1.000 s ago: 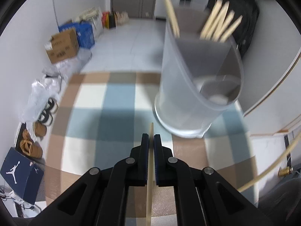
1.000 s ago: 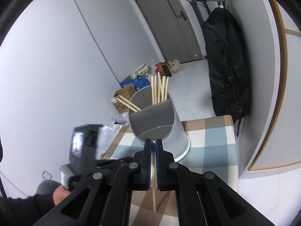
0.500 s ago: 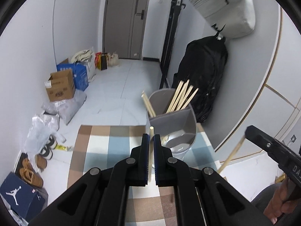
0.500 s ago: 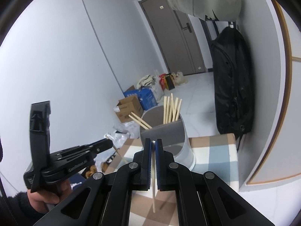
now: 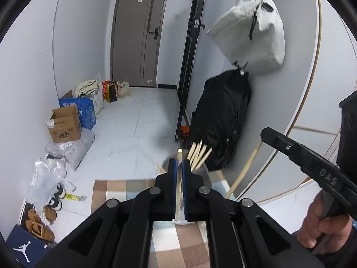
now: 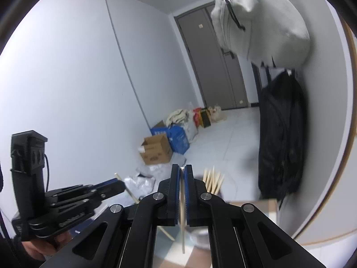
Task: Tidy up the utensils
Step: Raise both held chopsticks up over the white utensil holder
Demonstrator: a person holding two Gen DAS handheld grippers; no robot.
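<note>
The left gripper (image 5: 179, 165) is clamped on a thin pale wooden chopstick (image 5: 179, 156), held upright; the right gripper (image 6: 182, 174) pinches a second wooden chopstick (image 6: 183, 230) the same way. Just beyond and below them, the grey plastic utensil holder (image 5: 204, 174) stands on the checked counter (image 5: 111, 187), other sticks leaning in its far compartment. To do this well, bring each tip over the rim, lower it inside, then release.

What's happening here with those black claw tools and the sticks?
A person holds a black two-finger gripper in each hand. The left gripper is shut on one pale wooden chopstick, and the right gripper is shut on another. Both are held above a grey plastic holder that already has several chopsticks standing in it.
</note>
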